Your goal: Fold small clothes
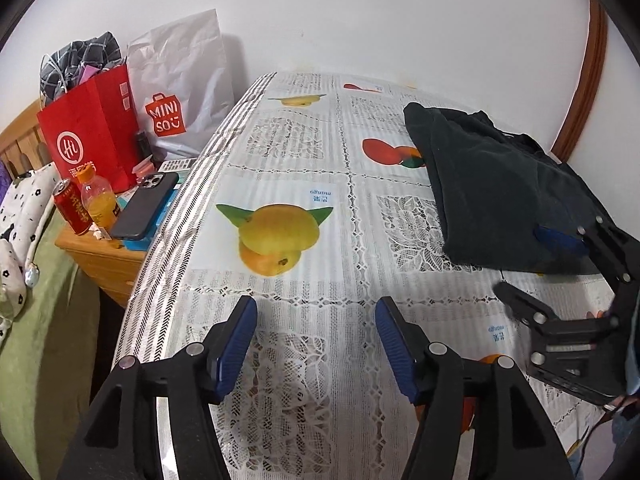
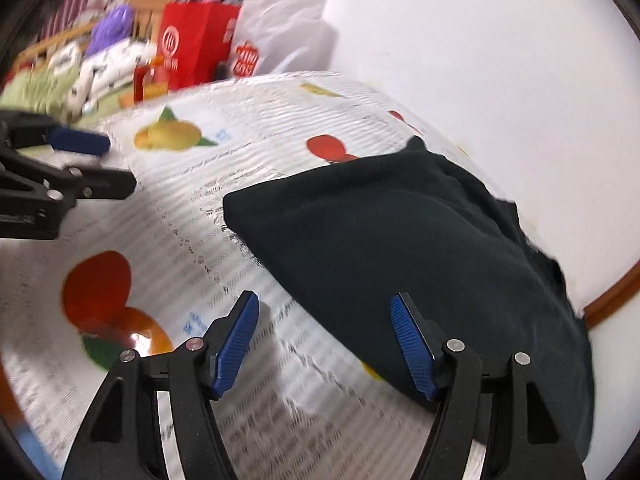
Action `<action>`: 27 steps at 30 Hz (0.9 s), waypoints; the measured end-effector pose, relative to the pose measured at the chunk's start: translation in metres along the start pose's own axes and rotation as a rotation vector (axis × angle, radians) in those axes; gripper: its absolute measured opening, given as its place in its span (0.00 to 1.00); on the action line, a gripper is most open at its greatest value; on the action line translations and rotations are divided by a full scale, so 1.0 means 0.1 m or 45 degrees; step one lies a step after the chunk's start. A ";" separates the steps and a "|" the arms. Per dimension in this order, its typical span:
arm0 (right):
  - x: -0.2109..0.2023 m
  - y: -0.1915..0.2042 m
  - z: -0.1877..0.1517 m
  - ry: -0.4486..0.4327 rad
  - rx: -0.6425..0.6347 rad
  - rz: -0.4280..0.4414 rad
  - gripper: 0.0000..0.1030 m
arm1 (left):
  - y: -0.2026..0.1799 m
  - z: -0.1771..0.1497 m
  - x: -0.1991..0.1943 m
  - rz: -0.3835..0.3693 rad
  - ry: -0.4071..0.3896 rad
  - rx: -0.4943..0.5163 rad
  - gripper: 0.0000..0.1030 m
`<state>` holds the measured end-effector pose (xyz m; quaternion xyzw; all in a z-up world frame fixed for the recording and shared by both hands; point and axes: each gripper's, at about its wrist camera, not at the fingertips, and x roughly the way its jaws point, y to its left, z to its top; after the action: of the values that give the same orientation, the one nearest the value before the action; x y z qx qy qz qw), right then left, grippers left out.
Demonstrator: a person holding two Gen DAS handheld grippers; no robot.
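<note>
A dark folded garment (image 1: 492, 188) lies on the right side of the table (image 1: 304, 152) covered with a fruit-print lace cloth. It also shows in the right wrist view (image 2: 400, 240). My left gripper (image 1: 316, 340) is open and empty, over the cloth near the table's front, left of the garment. My right gripper (image 2: 324, 344) is open and empty at the garment's near edge; its right finger is over the fabric. The right gripper also shows in the left wrist view (image 1: 532, 264), and the left gripper in the right wrist view (image 2: 104, 164).
Left of the table stands a wooden nightstand (image 1: 100, 256) with a red bag (image 1: 92, 136), a white Miniso bag (image 1: 180, 92), a phone (image 1: 146, 208), a red can (image 1: 74, 208) and an orange bottle (image 1: 98, 200). A bed (image 1: 36, 320) lies further left. A wall runs behind.
</note>
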<state>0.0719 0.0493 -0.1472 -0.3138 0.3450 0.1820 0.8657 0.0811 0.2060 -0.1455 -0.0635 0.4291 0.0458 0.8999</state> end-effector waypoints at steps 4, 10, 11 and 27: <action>0.12 0.00 0.18 -0.005 0.016 0.014 0.60 | 0.02 0.00 0.01 -0.011 -0.003 -0.011 0.58; 0.37 -0.06 0.36 0.002 0.104 0.025 0.22 | 0.02 0.03 0.04 -0.006 0.003 -0.016 0.59; 0.39 -0.07 0.38 0.005 0.110 0.012 0.21 | 0.01 0.03 0.04 -0.001 0.003 -0.016 0.59; -0.56 -2.37 -0.17 -0.473 0.989 0.237 0.14 | -0.80 0.27 0.04 -0.127 -0.028 0.093 0.59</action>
<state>0.1510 -0.1426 -0.0180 0.1052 0.2531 0.1694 0.9467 0.1153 0.1312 -0.1252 -0.0515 0.4167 -0.0140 0.9075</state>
